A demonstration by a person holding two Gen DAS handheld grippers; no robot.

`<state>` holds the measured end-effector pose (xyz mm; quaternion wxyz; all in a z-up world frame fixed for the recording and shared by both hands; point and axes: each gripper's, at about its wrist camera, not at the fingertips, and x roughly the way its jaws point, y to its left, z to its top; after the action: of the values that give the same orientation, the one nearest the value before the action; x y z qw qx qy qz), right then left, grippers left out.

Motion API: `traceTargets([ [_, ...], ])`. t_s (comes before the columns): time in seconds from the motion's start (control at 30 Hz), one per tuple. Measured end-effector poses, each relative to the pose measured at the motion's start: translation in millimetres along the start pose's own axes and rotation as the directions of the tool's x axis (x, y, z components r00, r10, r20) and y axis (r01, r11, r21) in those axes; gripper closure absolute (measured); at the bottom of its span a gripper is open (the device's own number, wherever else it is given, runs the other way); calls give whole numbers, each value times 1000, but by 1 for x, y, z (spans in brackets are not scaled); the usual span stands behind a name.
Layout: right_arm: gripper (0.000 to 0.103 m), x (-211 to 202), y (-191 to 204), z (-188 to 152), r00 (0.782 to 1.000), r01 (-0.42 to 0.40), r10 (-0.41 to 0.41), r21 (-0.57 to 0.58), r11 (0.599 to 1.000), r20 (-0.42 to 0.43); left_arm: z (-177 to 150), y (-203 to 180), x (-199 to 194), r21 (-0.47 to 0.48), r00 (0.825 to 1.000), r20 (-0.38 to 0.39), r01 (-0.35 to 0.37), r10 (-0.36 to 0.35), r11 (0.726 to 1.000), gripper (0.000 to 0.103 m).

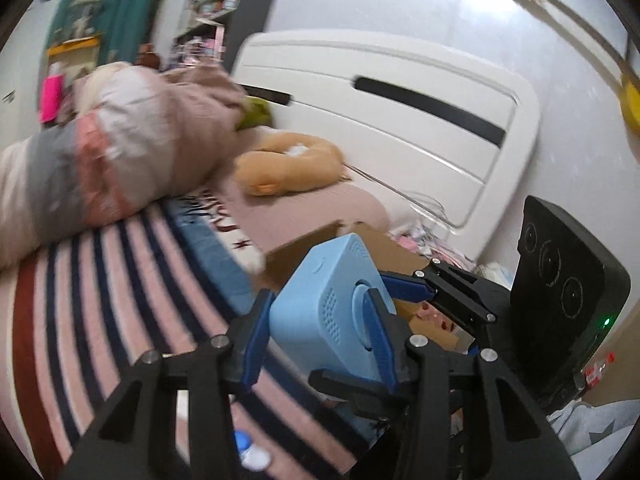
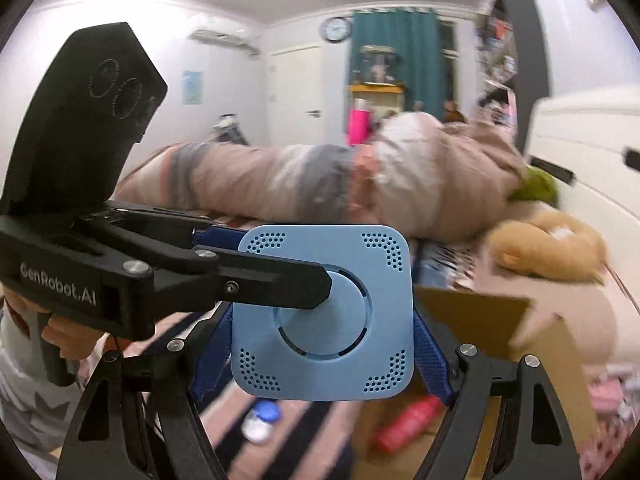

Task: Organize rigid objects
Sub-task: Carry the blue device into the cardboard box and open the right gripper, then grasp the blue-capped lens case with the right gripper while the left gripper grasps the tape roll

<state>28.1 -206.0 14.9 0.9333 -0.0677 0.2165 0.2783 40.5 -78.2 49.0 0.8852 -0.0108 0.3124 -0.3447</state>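
- Blue box (image 2: 322, 312) — held in the air above the striped bed (image 1: 120, 280), near the cardboard box (image 2: 500, 320).
- Left gripper (image 1: 316, 320) — clamped on its flat faces.
- Right gripper (image 2: 322, 356) — clamped on its side edges.

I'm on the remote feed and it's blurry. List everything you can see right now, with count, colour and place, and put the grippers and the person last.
Box-shaped device: one, light blue with dotted vents, held up between both grippers, above the bed.
Cardboard box: one, brown, open, just beyond the device on the bed.
Red item: one, inside the cardboard box; too blurred to name.
Small bottle: one, white with blue cap, lying on the striped blanket.
Striped blanket: one, pink, navy and red, covering the bed.
Plush toy: one, tan, near the headboard.
Headboard: one, white.
Left gripper: black with blue pads, clamped on the device.
Right gripper: same, gripping the device's sides.
Person's hand: one, on the left gripper's handle.
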Motion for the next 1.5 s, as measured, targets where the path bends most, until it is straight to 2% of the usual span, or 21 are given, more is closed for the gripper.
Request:
traceTargets([
  [0.13,26,-4,-43,-13,996,61,-57,76,995,-63,12,-24,45,48,997,-70,22,-18,999,62],
  [0.3,26,4,-80,-28,988,68,-46,152,986,-147,13,-32,90,58,986,-166,31,-21,998,62],
  [0.57,25,24,-93,-42,967,102,-63,147,984,-246,11,-32,125,44,967,-251,47,-34,998,61],
  [0.7,23,28,-98,-50,959,107,-55,177,978,-277,9,-29,130,41,966,-258,23,-12,999,52],
  [0.77,20,28,-97,-50,956,111,-57,177,978,-287,9,-26,125,38,969,-247,15,-5,999,51],
  [0.97,19,23,-81,-43,956,134,-86,157,979,-281,11,-14,83,29,985,-171,-31,36,999,42],
  [1.07,19,15,-68,-32,970,118,-80,160,980,-228,10,-1,51,9,991,-111,-68,69,998,41],
  [1.17,19,4,-41,-18,986,69,-48,132,989,-157,6,18,20,-23,993,-58,-109,107,994,38],
  [1.33,23,8,18,3,995,-40,44,45,998,-91,-17,60,-29,-67,970,-8,-243,243,968,38],
  [1.4,37,19,38,5,989,-98,100,27,995,-105,-30,78,-42,-95,959,-5,-283,284,955,38],
  [1.5,47,45,70,-1,969,-183,180,3,983,-169,-58,106,-56,-133,936,-21,-352,353,926,38],
])
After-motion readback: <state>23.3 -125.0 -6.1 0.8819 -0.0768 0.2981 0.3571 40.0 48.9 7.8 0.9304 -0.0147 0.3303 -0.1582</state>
